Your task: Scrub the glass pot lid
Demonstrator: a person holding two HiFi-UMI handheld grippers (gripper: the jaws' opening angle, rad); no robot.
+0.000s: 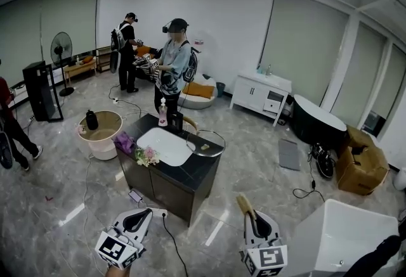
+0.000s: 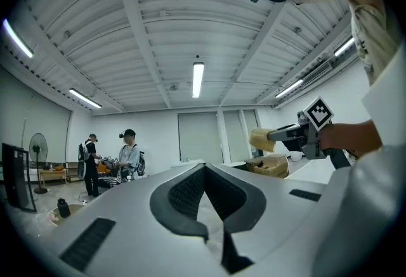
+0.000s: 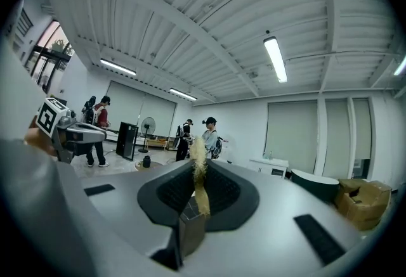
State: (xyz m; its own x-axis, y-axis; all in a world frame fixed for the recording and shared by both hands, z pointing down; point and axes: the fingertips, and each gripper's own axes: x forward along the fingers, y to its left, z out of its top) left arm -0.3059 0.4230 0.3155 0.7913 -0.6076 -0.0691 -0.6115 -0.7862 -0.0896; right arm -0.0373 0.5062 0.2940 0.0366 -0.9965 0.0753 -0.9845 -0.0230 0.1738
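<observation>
Both grippers are held low and forward at the bottom of the head view, pointing up and away from the person. The left gripper is at about 7 o'clock and the right gripper at about 5 o'clock, well apart from each other, and both are far short of the work area. Ahead, at about 12 o'clock, stands a dark counter with a white sink set in its top. The glass pot lid lies on the counter just beside the sink, at the sink's 3 o'clock side, untouched by either gripper. A pink bottle stands at the sink's far edge and a bunch of flowers lies at its 8 o'clock corner. A person stands just behind the counter, and another person is further back at 11 o'clock. A round tub sits on the floor at the counter's 9 o'clock, and a big white tub sits close by the right gripper at 4 o'clock. Between the grippers and the counter there is only grey floor, crossed by a cable. The left gripper's jaws are pressed together with nothing between them. The right gripper's jaws are clenched on a tan sponge, which stands up past the jaw tips.
</observation>
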